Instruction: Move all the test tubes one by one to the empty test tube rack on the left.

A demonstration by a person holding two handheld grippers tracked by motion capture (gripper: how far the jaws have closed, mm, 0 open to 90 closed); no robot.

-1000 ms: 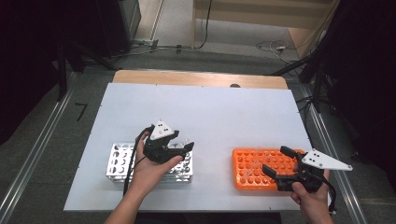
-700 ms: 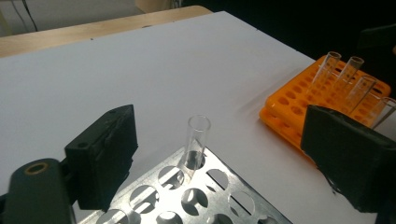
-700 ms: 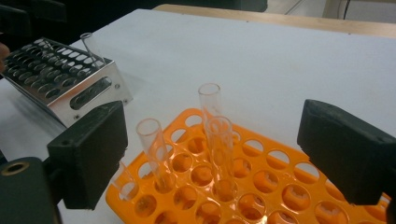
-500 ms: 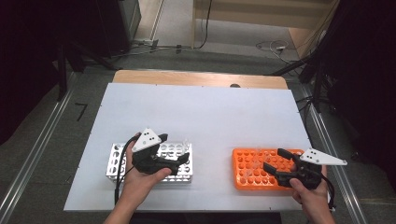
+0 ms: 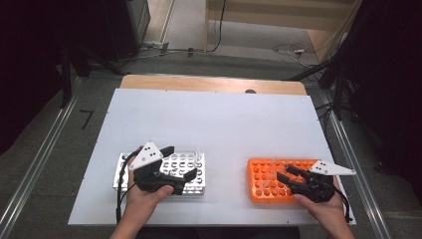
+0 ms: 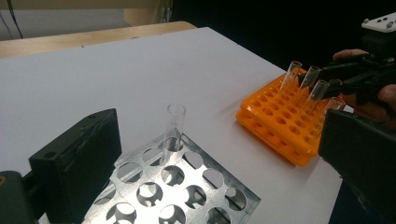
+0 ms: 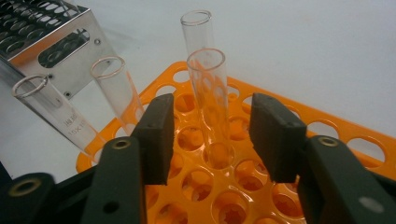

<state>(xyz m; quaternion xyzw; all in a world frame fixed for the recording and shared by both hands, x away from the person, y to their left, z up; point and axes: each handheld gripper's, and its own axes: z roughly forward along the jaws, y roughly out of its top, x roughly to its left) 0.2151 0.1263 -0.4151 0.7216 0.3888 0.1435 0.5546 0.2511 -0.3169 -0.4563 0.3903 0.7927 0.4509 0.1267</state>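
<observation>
Since half a second ago my left gripper [image 5: 175, 163] has slid a little toward the tabletop's [image 5: 214, 119] near-left corner and now sits low over the metal rack [image 5: 196, 187], while my right gripper [image 5: 284, 173] has barely shifted over the orange rack [image 5: 259, 191].

I count two racks, one metal and one orange, both close to the near edge of the tabletop, the metal one to the left and the orange one to the right. Five glass tubes stand in all: a single tube [image 6: 175, 128] in the metal rack at its far right corner, and four tubes in the orange rack, clustered in its left part.

My right fingers [image 7: 159, 135] are spread, one on each side of the nearest tube [image 7: 210, 102], which stands upright in its hole between them; I see a gap on both sides, so neither finger touches the glass. A second tube [image 7: 197, 29] rises just behind it, and two more [image 7: 116, 91] lean off to the left of my left-hand finger.

My left fingers [image 6: 84, 158] are spread wide too, holding nothing. The single tube stands ahead of them, between the two of them and clear of both
</observation>
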